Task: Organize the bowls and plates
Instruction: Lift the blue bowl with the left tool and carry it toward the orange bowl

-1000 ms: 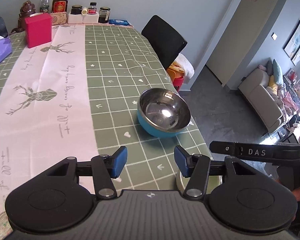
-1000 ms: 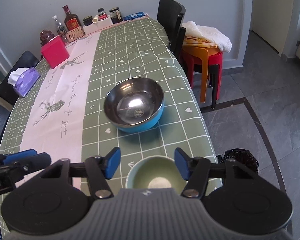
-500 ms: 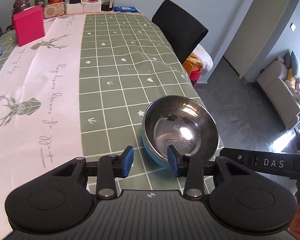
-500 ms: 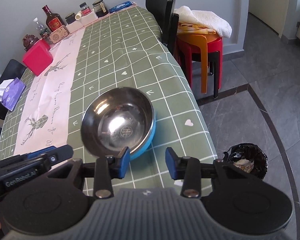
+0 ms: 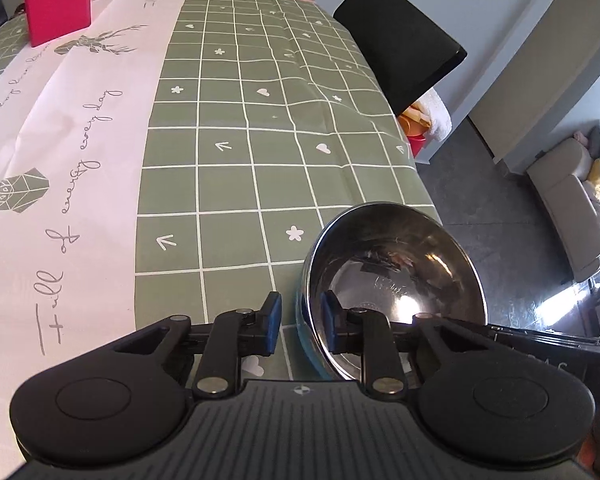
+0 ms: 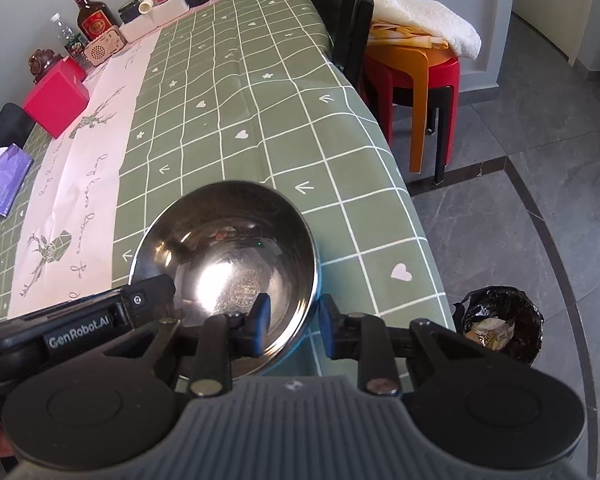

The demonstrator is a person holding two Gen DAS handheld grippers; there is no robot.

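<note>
My left claw (image 5: 300,322) and right claw (image 6: 291,326) each straddle the steel bowl (image 6: 228,264) rim near six o'clock, not visibly clamped; it's light, stiff, slippery.

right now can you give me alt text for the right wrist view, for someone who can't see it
The right tongs straddle the near rim of a steel bowl with a blue outside, one finger inside, one outside, not visibly clamped. The bowl sits near the edge of a green checked tablecloth; the left tongs reach its left rim.

Grey tiled floor (image 6: 540,128), black chair (image 5: 396,48), stacked stools (image 6: 416,76), beige sofa (image 5: 568,208)
</note>
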